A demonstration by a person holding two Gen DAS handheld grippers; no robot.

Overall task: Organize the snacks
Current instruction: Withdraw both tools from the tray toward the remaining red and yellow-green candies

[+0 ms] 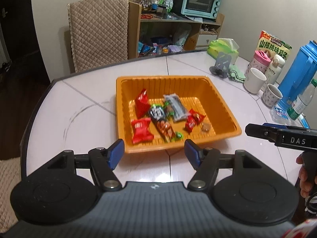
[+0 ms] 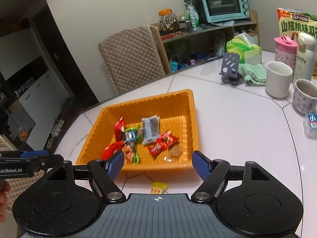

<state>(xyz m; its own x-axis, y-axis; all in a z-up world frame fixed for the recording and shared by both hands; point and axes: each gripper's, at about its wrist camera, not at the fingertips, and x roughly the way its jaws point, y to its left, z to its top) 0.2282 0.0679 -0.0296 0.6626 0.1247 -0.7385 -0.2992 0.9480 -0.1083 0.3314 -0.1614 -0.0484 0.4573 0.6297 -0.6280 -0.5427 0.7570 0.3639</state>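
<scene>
An orange plastic tray (image 1: 221,101) (image 2: 190,107) sits on the white table and holds several small snack packs: red packets (image 1: 141,131) (image 2: 158,147), a grey-and-black pack (image 1: 176,107) (image 2: 151,129), a dark pack (image 1: 157,113) and a small brown snack (image 1: 206,127) (image 2: 175,151). My left gripper (image 1: 154,153) hangs open just before the tray's near rim, nothing between its blue pads. My right gripper (image 2: 158,164) is also open and empty at the tray's near edge. A yellow snack (image 2: 158,187) lies on the table below it.
White mugs (image 2: 278,81), a pink cup (image 2: 285,48), a white bottle (image 2: 305,57), a green towel (image 2: 252,73), a tissue pack (image 2: 244,49), a phone stand (image 2: 230,67) and a blue jug (image 1: 297,73) crowd the table's right side. A quilted chair (image 1: 99,31) and shelf with oven (image 2: 223,5) stand behind.
</scene>
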